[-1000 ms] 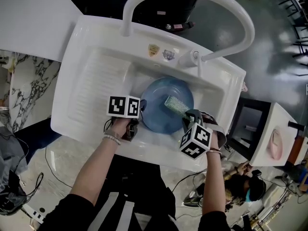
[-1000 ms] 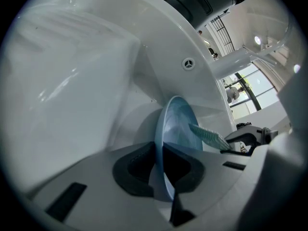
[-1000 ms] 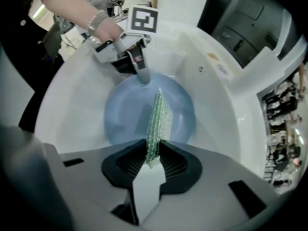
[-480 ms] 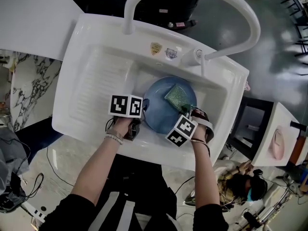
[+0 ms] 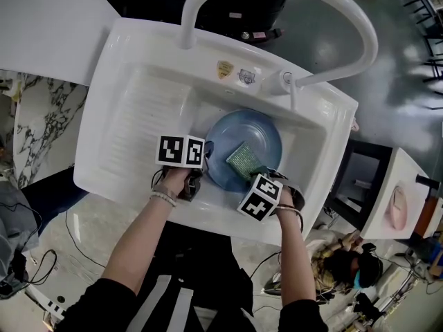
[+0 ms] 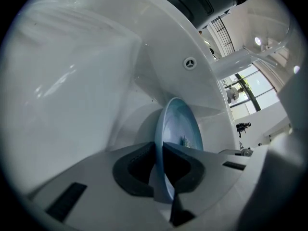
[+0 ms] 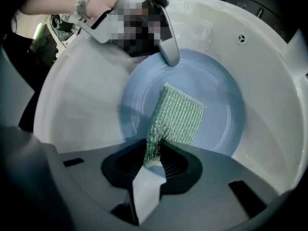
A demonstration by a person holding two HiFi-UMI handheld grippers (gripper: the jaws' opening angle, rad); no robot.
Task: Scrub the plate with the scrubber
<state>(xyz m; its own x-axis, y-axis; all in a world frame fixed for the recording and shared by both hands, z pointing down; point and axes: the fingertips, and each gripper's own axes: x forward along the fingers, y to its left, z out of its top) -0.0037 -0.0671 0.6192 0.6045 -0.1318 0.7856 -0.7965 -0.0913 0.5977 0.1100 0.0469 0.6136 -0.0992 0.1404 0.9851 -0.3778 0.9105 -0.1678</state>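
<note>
Dragged back to the near side, the scrubber is clamped in the right gripper; the plate is pinched at the rim by the left gripper. Scrubbing is judged midway.

You're in a staged test room, not a home kitchen: your white moulded plastic sink unit stands free on a glossy pale stone floor trailed with thin black cables.
</note>
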